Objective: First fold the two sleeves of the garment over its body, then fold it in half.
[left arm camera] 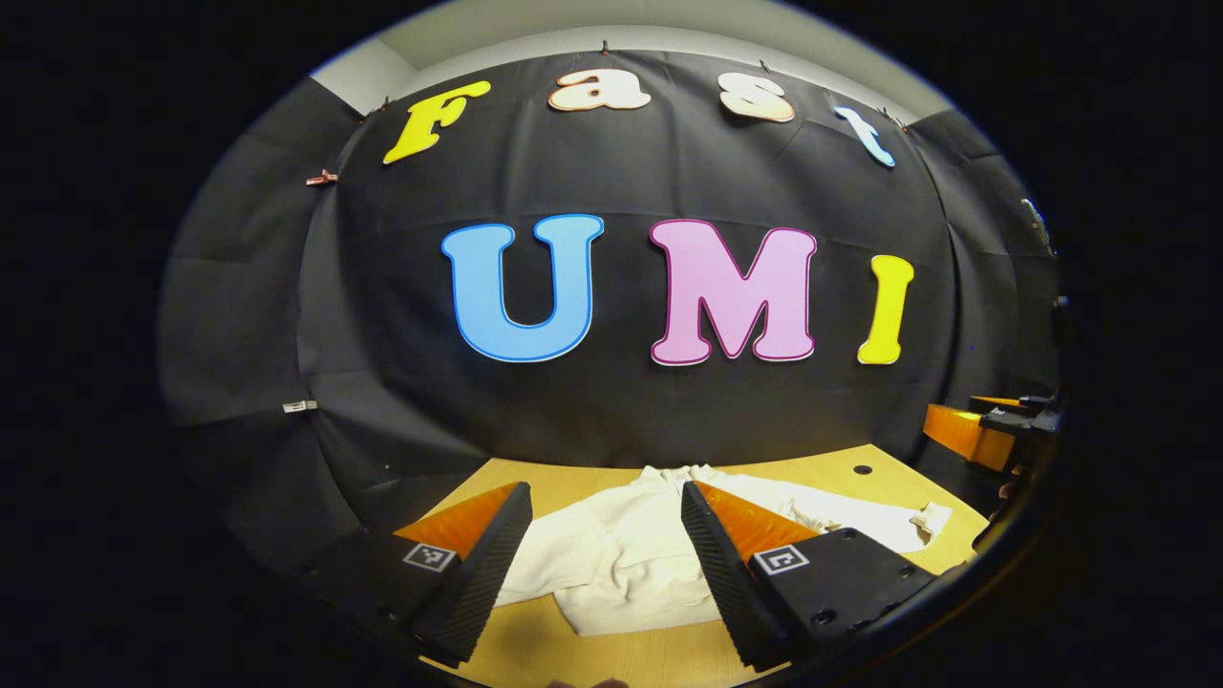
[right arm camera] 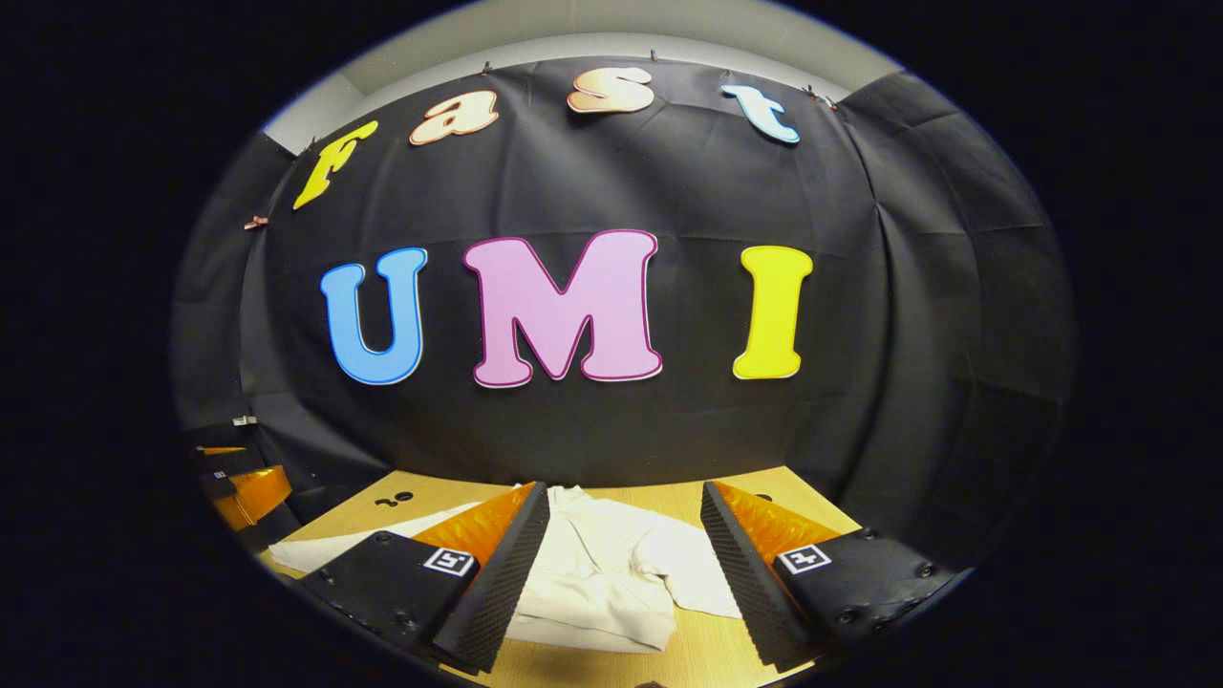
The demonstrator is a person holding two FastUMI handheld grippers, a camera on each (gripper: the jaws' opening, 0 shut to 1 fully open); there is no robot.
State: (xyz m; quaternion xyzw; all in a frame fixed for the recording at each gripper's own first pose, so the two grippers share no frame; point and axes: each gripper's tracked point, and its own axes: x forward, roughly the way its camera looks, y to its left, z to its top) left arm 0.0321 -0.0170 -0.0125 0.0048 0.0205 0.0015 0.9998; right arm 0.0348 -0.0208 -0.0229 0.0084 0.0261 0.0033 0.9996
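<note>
A cream-white long-sleeved garment lies on the wooden table. In the left gripper view one sleeve stretches out to the right, its cuff near the table's edge. My left gripper hovers open above the garment's near hem, holding nothing. In the right gripper view the garment lies rumpled with a sleeve running out to the left. My right gripper is open over it, fingers wide apart. The right gripper also shows at the far right of the left gripper view.
The black cloth wall stands close behind the table's far edge. Small dark holes mark the tabletop near the back. The left gripper shows at the left edge of the right gripper view.
</note>
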